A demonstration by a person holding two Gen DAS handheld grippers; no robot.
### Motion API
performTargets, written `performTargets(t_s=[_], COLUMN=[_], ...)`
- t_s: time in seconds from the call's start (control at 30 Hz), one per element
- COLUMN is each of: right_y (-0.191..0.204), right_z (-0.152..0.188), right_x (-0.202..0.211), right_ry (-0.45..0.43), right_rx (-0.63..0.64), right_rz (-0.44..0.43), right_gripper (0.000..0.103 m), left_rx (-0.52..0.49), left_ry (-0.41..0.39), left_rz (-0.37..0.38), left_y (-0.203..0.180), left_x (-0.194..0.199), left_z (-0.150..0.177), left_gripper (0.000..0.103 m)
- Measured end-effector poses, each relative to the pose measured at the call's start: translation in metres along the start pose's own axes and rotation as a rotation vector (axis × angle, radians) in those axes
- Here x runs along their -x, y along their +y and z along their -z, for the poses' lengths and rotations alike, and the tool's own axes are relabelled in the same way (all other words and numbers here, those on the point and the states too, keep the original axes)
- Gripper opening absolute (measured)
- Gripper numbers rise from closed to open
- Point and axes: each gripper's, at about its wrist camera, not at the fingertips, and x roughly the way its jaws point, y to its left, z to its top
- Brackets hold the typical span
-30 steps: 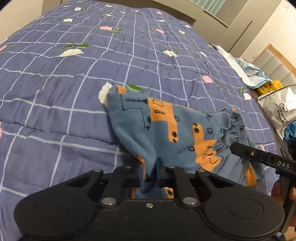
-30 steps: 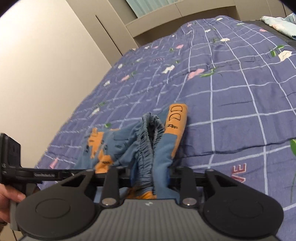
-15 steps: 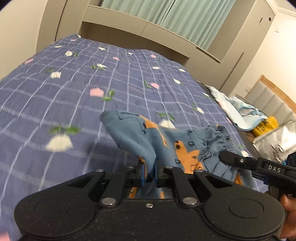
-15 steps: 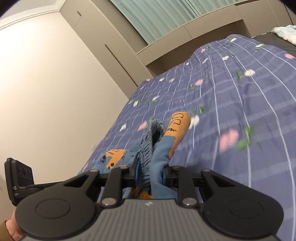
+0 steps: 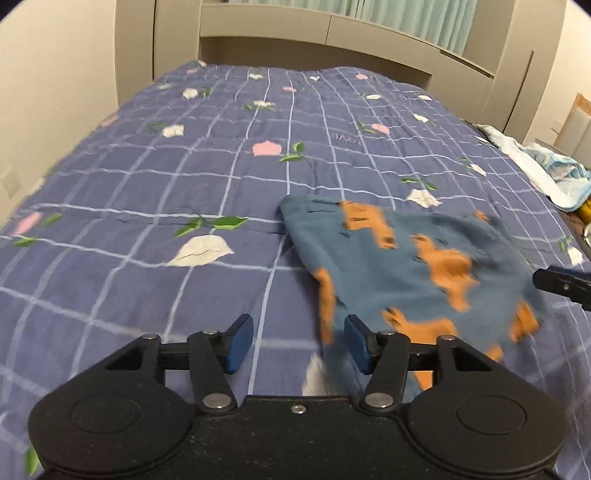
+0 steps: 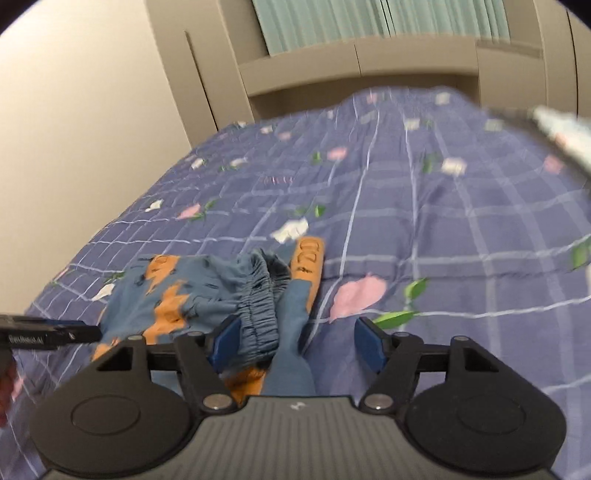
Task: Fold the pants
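Observation:
The small blue pants with orange patches [image 5: 417,266] lie crumpled on the purple checked bedspread [image 5: 184,177]. My left gripper [image 5: 299,347] is open, its right finger touching the cloth's left edge. In the right wrist view the pants [image 6: 207,295] lie bunched, with the elastic waistband [image 6: 258,314] between the spread fingers. My right gripper [image 6: 295,343] is open, and the cloth sits loose between the jaws.
A headboard and beige cabinets [image 5: 332,33] stand at the far end. A light blue cloth [image 5: 546,173] lies at the bed's right edge. A wall runs along the left side [image 6: 74,147]. The other gripper's bar shows at the right edge [image 5: 565,284].
Both grippers were shut on the pants and lifting them. Both have now opened and the pants have dropped onto the bedspread.

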Motion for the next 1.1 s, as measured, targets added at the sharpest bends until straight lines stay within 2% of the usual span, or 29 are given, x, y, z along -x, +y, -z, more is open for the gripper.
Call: performTargets(t_s=[0.03, 0.1, 0.13, 0.2, 0.37, 0.57, 0.8, 1.1], right_y=[0.011, 0.030, 0.038, 0.055, 0.069, 0.085, 0.094, 0.094], right_z=[0.004, 0.011, 0.014, 0.023, 0.036, 0.049, 0.050, 0.049], right_x=[0.015, 0.045, 0.058, 0.086, 0.136, 0.187, 0.212, 0.213], right_ry=[-0.016, -0.043, -0.048, -0.061, -0.063, -0.069, -0.087, -0.084], right_rx=[0.041, 0.076, 0.077, 0.082, 0.020, 0.016, 0.032, 0.036], right_rz=[0.015, 0.007, -0.003, 0.002, 0.012, 0.011, 0.008, 0.015], right_gripper=[0.074, 0.088, 0.090, 0.095, 0.096, 0.098, 0.098, 0.098], left_rx=[0.004, 0.019, 0.023, 0.033, 0.058, 0.027, 0.008, 0.007], left_ry=[-0.014, -0.053, -0.073, -0.084, -0.064, -0.117, -0.142, -0.144], left_rz=[0.004, 0.025, 0.023, 0.017, -0.010, -0.021, -0.009, -0.003], left_y=[-0.005, -0.015, -0.020, -0.030, -0.047, -0.062, -0.074, -0.076], left_x=[0.015, 0.047, 0.062, 0.086, 0.130, 0.170, 0.189, 0.190], left_z=[0.005, 0.016, 0.021, 0.031, 0.054, 0.070, 0.071, 0.071], left_gripper=[0.083, 0.099, 0.102, 0.102, 0.103, 0.102, 0.103, 0.102])
